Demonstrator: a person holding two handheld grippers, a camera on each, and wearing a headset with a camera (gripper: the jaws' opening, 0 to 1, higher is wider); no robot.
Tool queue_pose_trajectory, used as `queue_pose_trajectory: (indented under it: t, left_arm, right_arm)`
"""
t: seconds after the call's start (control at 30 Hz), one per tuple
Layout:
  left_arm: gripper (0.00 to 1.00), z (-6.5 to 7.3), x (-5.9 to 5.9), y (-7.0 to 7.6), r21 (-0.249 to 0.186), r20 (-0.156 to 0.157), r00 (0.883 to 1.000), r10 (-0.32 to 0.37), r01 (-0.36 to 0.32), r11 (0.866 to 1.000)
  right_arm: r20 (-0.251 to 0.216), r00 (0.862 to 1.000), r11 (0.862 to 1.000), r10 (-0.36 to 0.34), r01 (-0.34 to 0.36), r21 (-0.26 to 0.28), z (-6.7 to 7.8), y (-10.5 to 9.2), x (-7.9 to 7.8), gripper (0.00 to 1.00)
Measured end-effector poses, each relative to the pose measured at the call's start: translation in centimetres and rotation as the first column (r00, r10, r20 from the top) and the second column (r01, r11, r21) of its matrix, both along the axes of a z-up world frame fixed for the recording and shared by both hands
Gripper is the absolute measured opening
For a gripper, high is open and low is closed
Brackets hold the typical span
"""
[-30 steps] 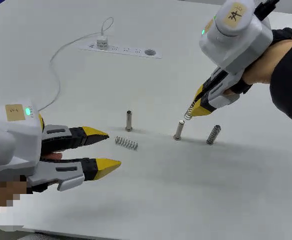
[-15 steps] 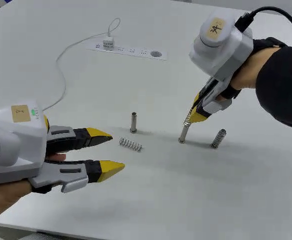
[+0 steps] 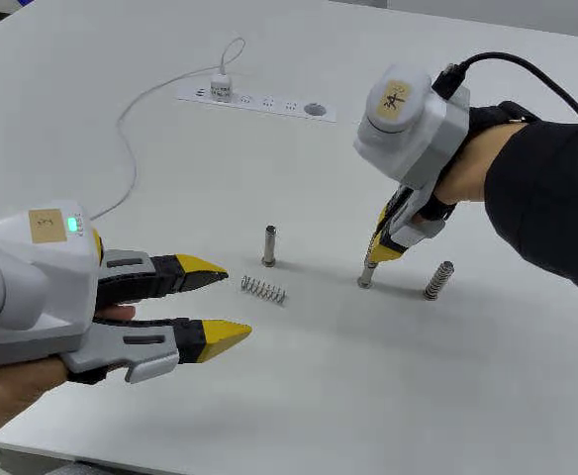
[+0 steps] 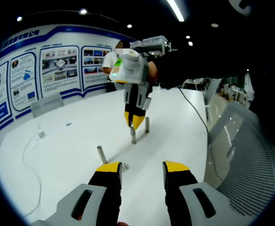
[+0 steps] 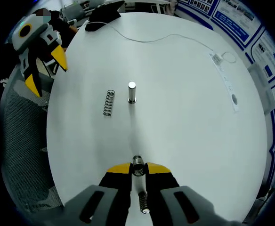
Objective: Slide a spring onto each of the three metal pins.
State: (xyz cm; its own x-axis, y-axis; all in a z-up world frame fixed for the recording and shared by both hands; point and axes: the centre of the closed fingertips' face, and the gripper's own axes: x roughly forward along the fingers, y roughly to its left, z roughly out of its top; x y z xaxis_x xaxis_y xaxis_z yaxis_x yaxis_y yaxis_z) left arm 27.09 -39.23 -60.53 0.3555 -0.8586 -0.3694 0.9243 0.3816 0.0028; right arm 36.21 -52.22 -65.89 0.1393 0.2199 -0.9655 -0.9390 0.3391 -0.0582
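Right tongs (image 3: pixel 379 253): jaws pinched almost closed, with the held spring (image 5: pixel 137 162) gripped between the yellow tips. The tips sit directly above the middle pin (image 3: pixel 366 276). The held spring meets the top of that pin, but I cannot tell whether it has gone over it.

Third pin (image 3: pixel 438 280): upright on the counter (image 3: pixel 368 396), just right of the middle pin in the head view, with the fitted spring (image 3: pixel 440 276) coiled around it.

Bare pin (image 3: pixel 269 245): upright, to the left of the middle pin. The loose spring (image 3: pixel 263 289) lies flat on the counter just beside it, not touching.

Left tongs (image 3: pixel 232 301): I have them above the near side of the counter, jaws spread wide with nothing between them and tips aimed toward the loose spring.

Power strip (image 3: pixel 257 100): on the far side of the counter, well apart from the pins.
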Motion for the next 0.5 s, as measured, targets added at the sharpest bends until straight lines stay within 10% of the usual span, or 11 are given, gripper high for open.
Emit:
queue_pose_trajectory:
  t: [0.5]
  left_arm:
    - [0.36, -0.1, 0.0, 0.2, 0.003, -0.002, 1.000, 0.005, -0.005, 1.000]
  right_arm:
    - [0.020, 0.999, 0.999, -0.029, 0.028, 0.043, -0.3, 2.2, 0.9, 0.12]
